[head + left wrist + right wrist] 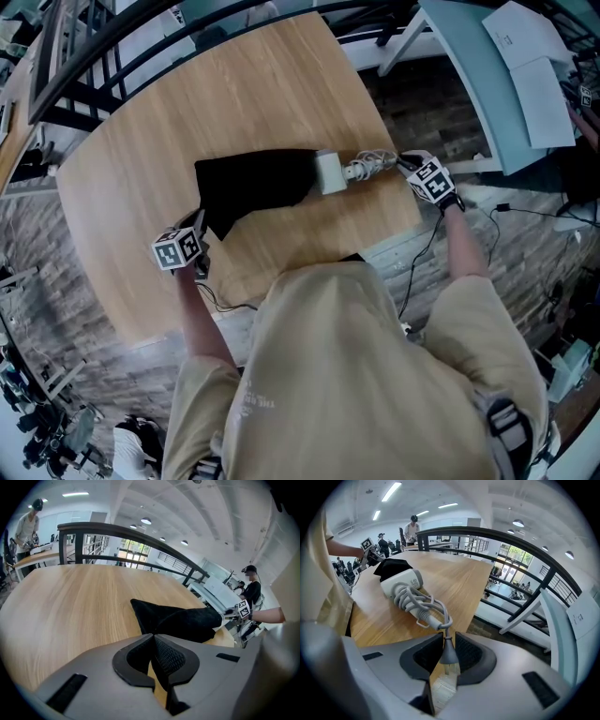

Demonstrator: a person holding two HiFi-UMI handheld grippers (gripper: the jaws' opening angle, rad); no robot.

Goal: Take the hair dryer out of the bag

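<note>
Wood-grain desk (234, 103) fills the head view. A black bag (253, 183) lies flat near its middle. The white hair dryer (330, 172) lies on the desk at the bag's right end, touching its mouth; whether any of it is inside cannot be told. Its grey cord (370, 164), wound in loops, runs on rightward to the right gripper (401, 161) at the desk's edge. The left gripper (204, 225) sits at the bag's near left corner. Both forearms reach out from the body, the left going up to the bag, the right stretched out to the side, each gripper tilted downward.

From the left gripper view, the left gripper (153, 637) has its jaws pressed together on a thin fold of the bag (183, 620), whose cloth runs away from the tips across the desk (70, 602).

From the right gripper view, the right gripper (444, 641) is clamped on the grey cone-shaped end of the cord (419, 604). The loops lead from the tips to the hair dryer (401, 581), lying beyond them, with the bag (391, 566) behind it.
</note>
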